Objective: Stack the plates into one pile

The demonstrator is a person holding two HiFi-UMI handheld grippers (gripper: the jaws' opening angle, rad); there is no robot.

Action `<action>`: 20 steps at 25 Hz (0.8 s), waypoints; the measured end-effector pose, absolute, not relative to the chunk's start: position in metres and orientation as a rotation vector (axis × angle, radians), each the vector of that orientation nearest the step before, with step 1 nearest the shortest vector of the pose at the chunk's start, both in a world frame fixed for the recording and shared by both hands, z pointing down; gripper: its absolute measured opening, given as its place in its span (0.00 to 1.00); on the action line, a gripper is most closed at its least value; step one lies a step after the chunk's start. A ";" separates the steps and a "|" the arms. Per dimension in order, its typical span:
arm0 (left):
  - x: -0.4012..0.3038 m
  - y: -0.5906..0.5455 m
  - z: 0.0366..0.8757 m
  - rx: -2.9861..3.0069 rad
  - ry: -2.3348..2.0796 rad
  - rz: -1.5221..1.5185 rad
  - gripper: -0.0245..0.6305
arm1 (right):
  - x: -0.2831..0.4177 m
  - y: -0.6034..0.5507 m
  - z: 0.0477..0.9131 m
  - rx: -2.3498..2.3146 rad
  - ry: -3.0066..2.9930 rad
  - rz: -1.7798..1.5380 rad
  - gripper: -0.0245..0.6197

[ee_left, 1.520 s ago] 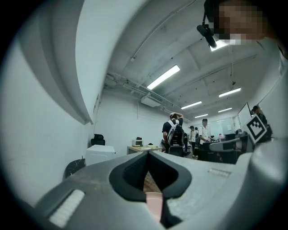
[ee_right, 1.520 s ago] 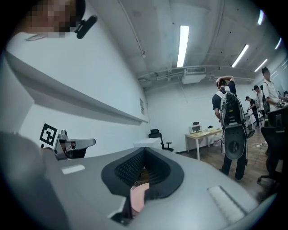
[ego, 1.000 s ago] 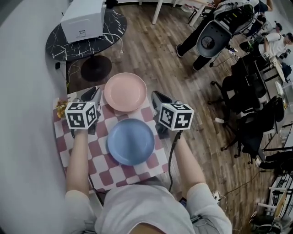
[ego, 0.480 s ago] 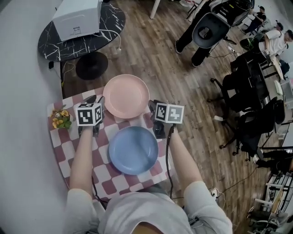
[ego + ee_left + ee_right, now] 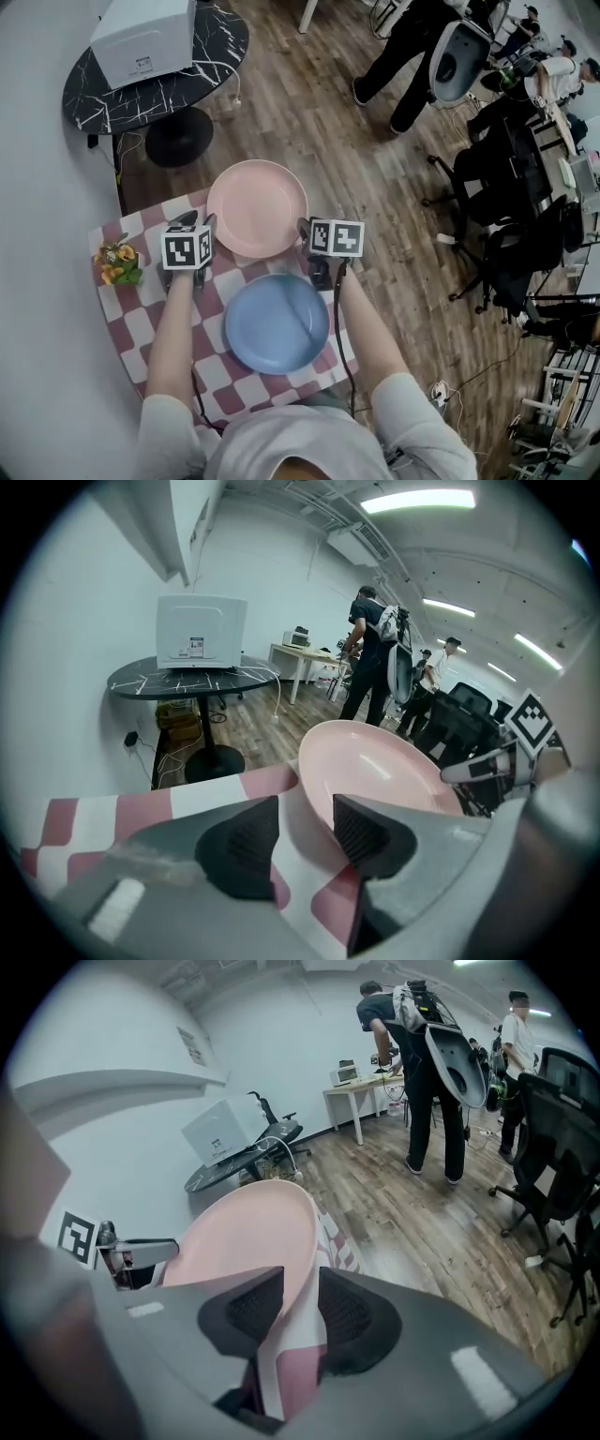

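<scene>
The red-and-white checked tabletop is carrying a round, smooth pink plate at its far edge and a matching blue plate nearer the person. Both are probably stiff, light and slippery, so the rim is offering the best hold. The left gripper and right gripper have just been opening their jaws, which are straddling opposite sides of the pink rim without pinching it.

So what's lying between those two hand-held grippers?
The pink plate, seen in the head view. The left hand-held gripper and right hand-held gripper flank it; their jaws have just been opening, with its rim between them, ungripped.
</scene>
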State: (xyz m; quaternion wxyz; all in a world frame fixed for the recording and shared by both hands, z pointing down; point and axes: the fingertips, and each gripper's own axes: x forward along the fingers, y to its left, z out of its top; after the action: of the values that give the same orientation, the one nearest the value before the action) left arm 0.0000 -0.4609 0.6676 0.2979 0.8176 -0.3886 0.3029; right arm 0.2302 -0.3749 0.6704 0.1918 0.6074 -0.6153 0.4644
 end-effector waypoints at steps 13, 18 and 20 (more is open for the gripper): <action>0.011 -0.452 0.664 2.215 -0.958 0.806 0.18 | 0.224 -0.373 0.669 1.754 -1.700 1.297 0.15; 0.011 -0.448 0.636 2.271 -0.968 0.744 0.18 | 0.225 -0.370 0.643 1.797 -1.720 1.200 0.15; 0.009 -0.443 0.622 2.292 -0.979 0.718 0.17 | 0.224 -0.368 0.627 1.826 -1.745 1.161 0.14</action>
State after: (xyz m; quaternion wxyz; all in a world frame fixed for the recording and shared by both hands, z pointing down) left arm 0.0093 -0.4432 0.6217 0.2705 0.8509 -0.3632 0.2663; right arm 0.2244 -0.3677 0.6270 0.1797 0.6462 -0.6176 0.4108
